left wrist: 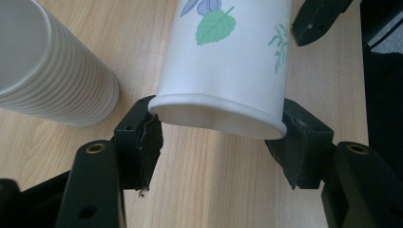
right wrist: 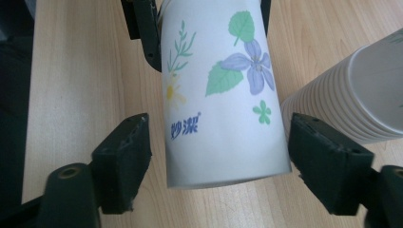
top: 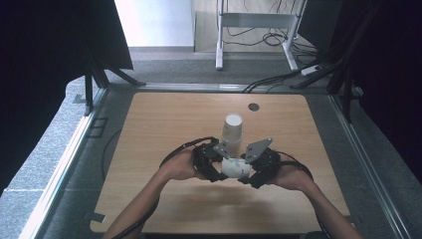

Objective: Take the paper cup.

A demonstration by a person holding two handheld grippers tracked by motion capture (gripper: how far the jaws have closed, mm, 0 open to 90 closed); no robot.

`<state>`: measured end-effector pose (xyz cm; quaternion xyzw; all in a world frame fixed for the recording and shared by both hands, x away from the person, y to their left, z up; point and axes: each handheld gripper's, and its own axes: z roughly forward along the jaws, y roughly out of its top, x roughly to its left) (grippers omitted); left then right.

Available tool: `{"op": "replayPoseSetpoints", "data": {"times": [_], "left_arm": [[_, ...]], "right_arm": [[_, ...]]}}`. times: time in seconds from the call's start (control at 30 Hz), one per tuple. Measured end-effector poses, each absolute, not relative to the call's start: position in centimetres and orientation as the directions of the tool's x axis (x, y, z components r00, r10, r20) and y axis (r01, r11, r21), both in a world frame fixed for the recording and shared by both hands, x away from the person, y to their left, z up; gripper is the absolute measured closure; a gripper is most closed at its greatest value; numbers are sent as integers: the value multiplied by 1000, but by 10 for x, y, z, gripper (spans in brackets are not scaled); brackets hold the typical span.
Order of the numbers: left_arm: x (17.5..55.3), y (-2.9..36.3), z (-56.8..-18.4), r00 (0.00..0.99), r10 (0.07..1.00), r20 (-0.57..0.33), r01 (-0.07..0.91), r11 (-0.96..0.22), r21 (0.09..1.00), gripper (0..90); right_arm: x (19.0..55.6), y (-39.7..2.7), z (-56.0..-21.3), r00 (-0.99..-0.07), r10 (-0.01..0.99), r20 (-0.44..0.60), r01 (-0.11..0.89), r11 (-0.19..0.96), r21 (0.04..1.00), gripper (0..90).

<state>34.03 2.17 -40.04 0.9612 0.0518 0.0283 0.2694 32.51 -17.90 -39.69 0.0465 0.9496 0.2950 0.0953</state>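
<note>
A white paper cup (top: 235,168) printed with flowers and leaves lies on its side just above the wooden table, held between both hands. My left gripper (top: 219,172) is shut on its rim end, and in the left gripper view both pads of the left gripper (left wrist: 221,137) press the rim of the cup (left wrist: 228,57). My right gripper (right wrist: 214,152) straddles the base end of the cup (right wrist: 223,95). Its right pad is against the wall and its left pad stands a little off, so the right gripper (top: 250,174) is open. A stack of paper cups (top: 232,130) stands upright just behind.
The wooden table (top: 149,129) has a small dark round spot (top: 254,106) near its far edge. The cup stack (left wrist: 47,61) is close beside the held cup. Beyond the table stand a white desk frame (top: 259,30) and floor cables, with dark curtains at both sides.
</note>
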Motion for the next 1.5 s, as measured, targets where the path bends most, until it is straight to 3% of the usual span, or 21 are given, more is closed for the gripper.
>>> {"op": "replayPoseSetpoints", "data": {"times": [0.2,0.33,0.7,1.1,1.5], "left_arm": [[339,18,-402,994,104,22,78,-852,517,376],[339,19,-403,995,100,14,78,-845,529,371],[342,37,-391,985,165,-46,152,-713,685,152],[344,55,-387,969,189,-156,235,-537,810,148],[348,55,-398,959,175,-222,280,-485,828,165]], "right_arm": [[324,-176,-400,-981,130,-145,28,833,553,352],[324,-178,-400,-982,131,-133,36,833,553,370],[325,-199,-393,-976,202,-78,92,716,692,373],[322,-218,-397,-968,249,-41,110,561,820,373],[319,-222,-409,-967,255,-24,108,490,865,373]]}}
